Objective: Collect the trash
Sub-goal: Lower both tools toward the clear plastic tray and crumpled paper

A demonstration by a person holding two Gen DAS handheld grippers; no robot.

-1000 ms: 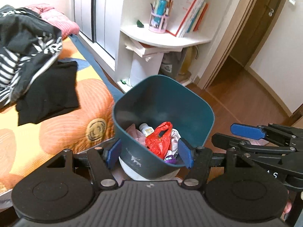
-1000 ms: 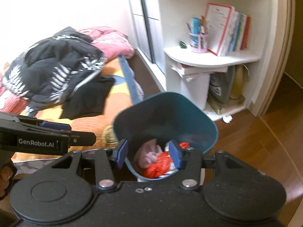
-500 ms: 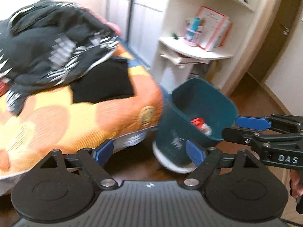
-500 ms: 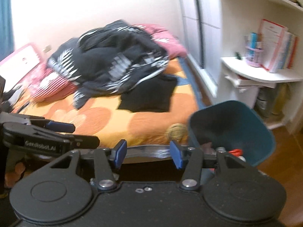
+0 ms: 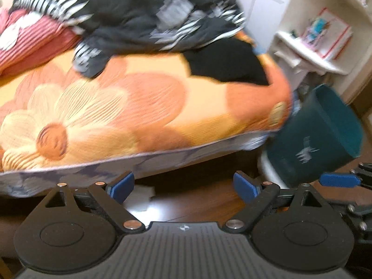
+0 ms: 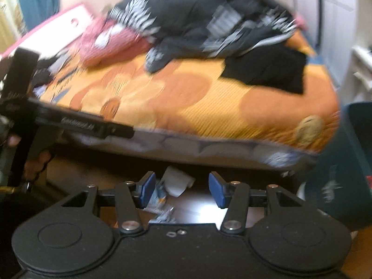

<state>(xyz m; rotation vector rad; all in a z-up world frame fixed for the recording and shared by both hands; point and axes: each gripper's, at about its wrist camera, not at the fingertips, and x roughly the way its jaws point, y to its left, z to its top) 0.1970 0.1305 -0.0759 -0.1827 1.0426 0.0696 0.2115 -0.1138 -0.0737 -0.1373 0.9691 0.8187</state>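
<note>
With some red trash already in the teal bin (image 6: 348, 162), both the left gripper (image 5: 183, 187) and right gripper (image 6: 179, 189) gape empty above white litter (image 6: 177, 181) left on the floor by the bed (image 6: 209, 107).

1. The left wrist camera sits just behind the left tongs (image 5: 183, 187) and looks forward and down along them at the bed (image 5: 144, 107) edge and the dark floor (image 5: 204, 200) below it.
2. The right wrist camera sits just behind the right tongs (image 6: 179, 189), likewise tilted down, close to the floor, with white scraps (image 6: 177, 182) between the tongs.
3. Both views share the bed, the dark clothes (image 5: 144, 11) beyond the tongs, and the bin (image 5: 318, 134) to their right; each also catches the other tongs at its edge.
</note>
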